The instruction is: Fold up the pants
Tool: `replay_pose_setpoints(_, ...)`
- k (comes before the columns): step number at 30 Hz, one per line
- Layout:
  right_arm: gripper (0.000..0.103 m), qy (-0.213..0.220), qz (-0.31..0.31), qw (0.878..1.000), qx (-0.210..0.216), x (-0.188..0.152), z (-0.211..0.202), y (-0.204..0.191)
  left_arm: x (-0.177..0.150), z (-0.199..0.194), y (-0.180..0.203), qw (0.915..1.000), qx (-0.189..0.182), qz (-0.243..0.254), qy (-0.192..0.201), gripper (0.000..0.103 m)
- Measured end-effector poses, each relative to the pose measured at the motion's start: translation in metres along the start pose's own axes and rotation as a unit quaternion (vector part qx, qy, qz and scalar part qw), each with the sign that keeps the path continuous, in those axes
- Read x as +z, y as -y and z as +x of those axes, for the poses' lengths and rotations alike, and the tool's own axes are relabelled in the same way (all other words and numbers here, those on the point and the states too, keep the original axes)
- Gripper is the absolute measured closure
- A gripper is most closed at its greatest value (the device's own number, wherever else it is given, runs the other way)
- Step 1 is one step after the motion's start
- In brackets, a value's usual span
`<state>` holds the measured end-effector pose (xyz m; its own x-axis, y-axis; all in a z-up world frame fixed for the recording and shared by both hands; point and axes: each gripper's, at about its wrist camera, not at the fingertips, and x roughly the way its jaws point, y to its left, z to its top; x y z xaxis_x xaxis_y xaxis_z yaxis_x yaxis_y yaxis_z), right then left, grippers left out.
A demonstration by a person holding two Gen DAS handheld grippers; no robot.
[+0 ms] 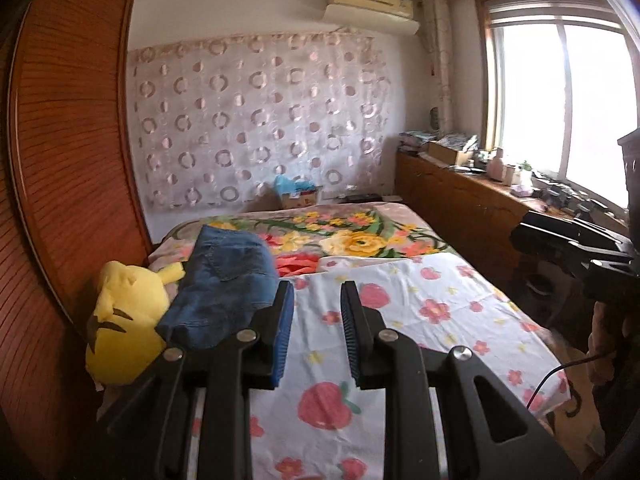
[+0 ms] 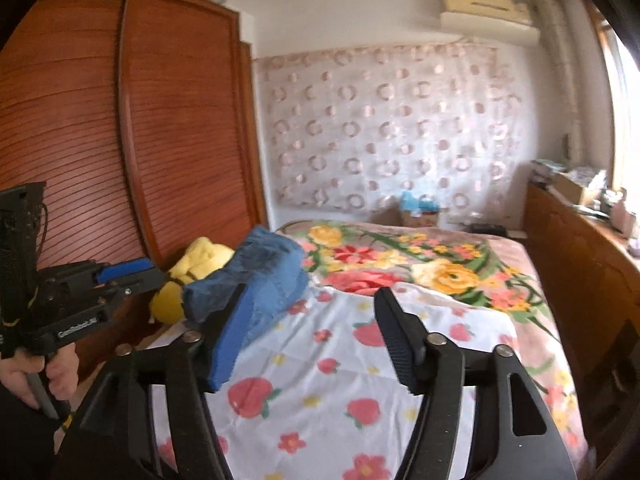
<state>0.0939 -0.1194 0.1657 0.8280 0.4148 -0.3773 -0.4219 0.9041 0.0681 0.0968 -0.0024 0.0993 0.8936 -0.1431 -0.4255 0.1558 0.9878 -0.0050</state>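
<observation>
Jeans (image 1: 228, 280) sit folded in a compact stack at the left edge of the bed (image 1: 460, 320), one side leaning on the yellow plush toy (image 1: 124, 320) next to the wooden wardrobe (image 1: 68, 140); looks like folding is basically done and both tools are clear of the cloth. Left gripper (image 1: 316, 316): jaws at a narrow gap, nothing between them, strawberry sheet (image 1: 400, 320) visible through the gap. Right gripper (image 2: 316, 328): jaws spread wide, empty, the denim sits behind the blue pad of its left finger, not pinched as far as I can judge. Risks from here: stack isn't lying flat, it's propped on a soft toy near the mattress edge, so a nudge from either tool or a bump to the toy could tip it or let the top layer slide open toward the wardrobe side. In the right wrist view the near corner of the stack looks lumpy and a bit raised, so it may spring open by itself. If a regrasp is needed, left jaws look too narrow to take that thickness without opening first; going in as is would shove the pile instead of gripping it. A dark cable (image 1: 560, 372) runs over the right edge of the bed, possible snag on a wide sweep.
</observation>
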Motion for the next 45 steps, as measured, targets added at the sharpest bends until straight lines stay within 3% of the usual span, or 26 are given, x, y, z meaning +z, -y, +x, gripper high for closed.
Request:
replay_pose_setpoints(3, 0.025, 0.013, 0.006, 0.999, -0.028, -0.009, -0.025, 0.004, -0.007, -0.015, 0.014, 1.0000, -0.004, -0.003, 0.007, 0.079)
replay_pose_setpoints(14, 0.023, 0.036, 0.022, 0.997, -0.058, -0.036, -0.086, 0.011, -0.022, -0.058, 0.033, 0.9994, 0.024, -0.012, 0.022, 0.076)
replay_pose_setpoints(45, 0.023, 0.034, 0.021, 0.998, -0.058, -0.040, -0.084, 0.006, -0.023, -0.070, 0.028, 0.9985, 0.041, -0.018, 0.032, 0.075)
